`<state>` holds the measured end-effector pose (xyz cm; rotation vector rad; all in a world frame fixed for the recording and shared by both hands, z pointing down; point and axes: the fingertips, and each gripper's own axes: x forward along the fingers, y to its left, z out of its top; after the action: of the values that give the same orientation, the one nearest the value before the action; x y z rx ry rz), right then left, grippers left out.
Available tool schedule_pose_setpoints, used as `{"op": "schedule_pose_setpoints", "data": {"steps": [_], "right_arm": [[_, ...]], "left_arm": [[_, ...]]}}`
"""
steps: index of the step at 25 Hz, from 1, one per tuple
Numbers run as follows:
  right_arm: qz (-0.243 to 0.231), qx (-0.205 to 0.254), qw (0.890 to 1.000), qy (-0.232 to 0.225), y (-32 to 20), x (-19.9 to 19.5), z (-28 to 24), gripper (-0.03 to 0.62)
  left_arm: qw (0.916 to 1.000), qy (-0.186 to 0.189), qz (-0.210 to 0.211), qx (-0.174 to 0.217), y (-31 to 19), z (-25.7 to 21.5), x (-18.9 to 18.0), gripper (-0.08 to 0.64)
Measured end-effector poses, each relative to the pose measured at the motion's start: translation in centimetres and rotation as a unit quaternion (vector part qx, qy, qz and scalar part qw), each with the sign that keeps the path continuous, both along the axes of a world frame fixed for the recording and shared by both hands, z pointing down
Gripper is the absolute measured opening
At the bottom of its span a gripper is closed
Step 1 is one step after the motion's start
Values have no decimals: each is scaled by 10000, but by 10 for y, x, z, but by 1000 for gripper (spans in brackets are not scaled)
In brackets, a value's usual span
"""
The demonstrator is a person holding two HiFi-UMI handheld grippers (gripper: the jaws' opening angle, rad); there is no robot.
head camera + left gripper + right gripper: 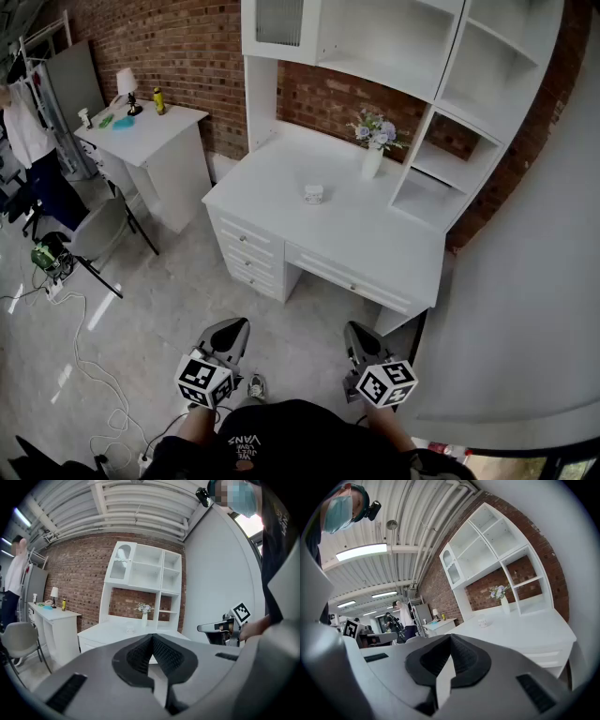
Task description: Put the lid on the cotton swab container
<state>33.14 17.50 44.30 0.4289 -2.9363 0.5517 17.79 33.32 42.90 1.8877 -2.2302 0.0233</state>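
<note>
Approach not begun | left hand-held gripper (pixel 236 326) and right hand-held gripper (pixel 355 330) pinched together, empty, carried low because I stand well short of the counter (pixel 398 246) | cotton swab container (pixel 313 194) mid-counter, near the flower vase (pixel 372 161); lid too small to tell.

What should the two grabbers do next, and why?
Probably move closer to the white desk first. The left gripper and right gripper are both shut and empty, held low over the floor, and the small container sits on the desk, well out of reach.
</note>
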Motion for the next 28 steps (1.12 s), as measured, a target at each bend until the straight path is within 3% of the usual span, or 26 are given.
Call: {"op": "schedule_pose_setpoints", "data": {"steps": [15, 28], "right_arm": [[168, 153, 9992, -323, -14, -52, -10, 0], [944, 238, 9942, -465, -23, -106, -14, 0]], "left_arm": [[9995, 85, 269, 135, -20, 0, -55, 6], [9956, 67, 920, 184, -33, -2, -123, 9]]}}
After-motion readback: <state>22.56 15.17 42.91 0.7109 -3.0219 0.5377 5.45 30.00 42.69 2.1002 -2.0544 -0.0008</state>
